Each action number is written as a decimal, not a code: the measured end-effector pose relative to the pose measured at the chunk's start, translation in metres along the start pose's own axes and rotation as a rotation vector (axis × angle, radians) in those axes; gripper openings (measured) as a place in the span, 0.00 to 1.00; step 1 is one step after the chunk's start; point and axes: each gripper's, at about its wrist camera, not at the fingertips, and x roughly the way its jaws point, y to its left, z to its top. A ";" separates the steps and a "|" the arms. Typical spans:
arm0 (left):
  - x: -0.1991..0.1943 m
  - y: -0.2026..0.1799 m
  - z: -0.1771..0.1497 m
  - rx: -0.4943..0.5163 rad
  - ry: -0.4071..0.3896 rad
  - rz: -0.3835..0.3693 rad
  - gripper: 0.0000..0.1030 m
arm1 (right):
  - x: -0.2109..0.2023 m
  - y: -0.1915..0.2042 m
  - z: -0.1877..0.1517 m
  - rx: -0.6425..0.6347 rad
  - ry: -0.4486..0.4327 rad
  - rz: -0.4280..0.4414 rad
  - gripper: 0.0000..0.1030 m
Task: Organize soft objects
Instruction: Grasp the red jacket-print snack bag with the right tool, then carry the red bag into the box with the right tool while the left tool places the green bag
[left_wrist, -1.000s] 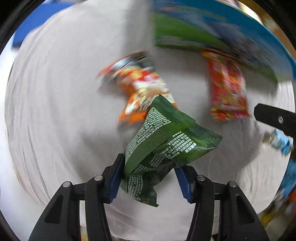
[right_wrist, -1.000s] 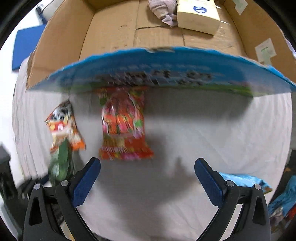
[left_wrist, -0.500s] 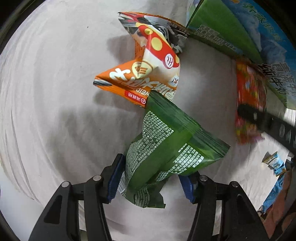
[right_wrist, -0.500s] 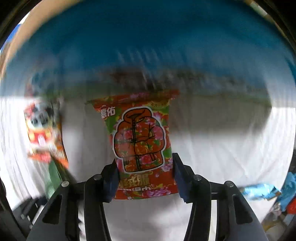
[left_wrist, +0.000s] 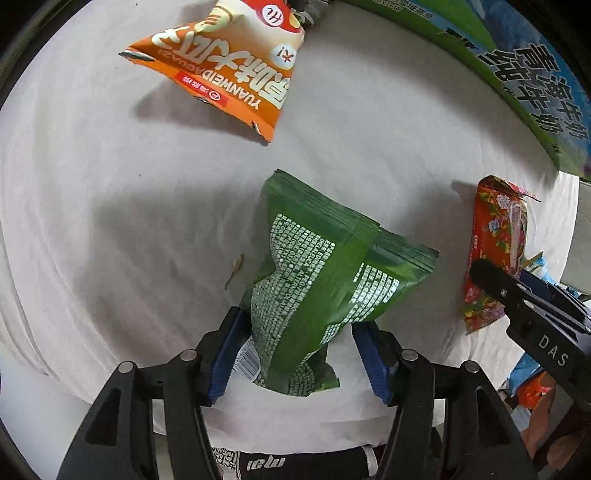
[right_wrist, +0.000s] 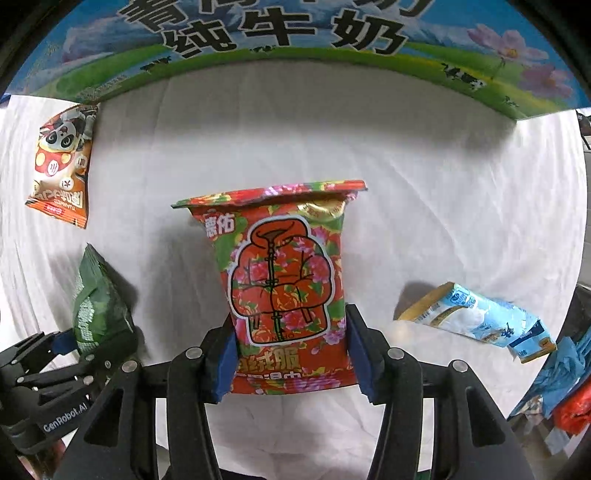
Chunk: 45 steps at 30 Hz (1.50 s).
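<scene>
Staying clear of the orange packet (left_wrist: 229, 70) toward the far left corner of the tabletop (left_wrist: 92, 221). Opening the jaws of the left gripper (left_wrist: 299, 354) around the green packet (left_wrist: 325, 280) near the front edge, left of middle, apparently touching it with one pad only. Probably letting it down flat and gently, not dropping it. Pinching the red packet (right_wrist: 284, 284) by its lower sides in the right gripper (right_wrist: 291, 354) at mid-table, though opening these jaws slightly too. Likely needing a firmer hold before lifting, guarding against slipping of the puffy bag. Leaving the blue packet (right_wrist: 476, 317) untouched near the right edge.
</scene>
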 end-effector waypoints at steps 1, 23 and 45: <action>-0.002 0.001 -0.004 0.006 0.005 -0.007 0.56 | -0.002 0.000 0.003 0.000 -0.003 0.001 0.55; -0.063 -0.039 -0.027 0.088 -0.199 0.025 0.26 | -0.077 -0.026 -0.020 -0.016 -0.082 0.042 0.47; -0.040 -0.075 0.004 0.183 -0.092 0.053 0.41 | -0.065 -0.075 -0.045 0.056 -0.079 0.044 0.47</action>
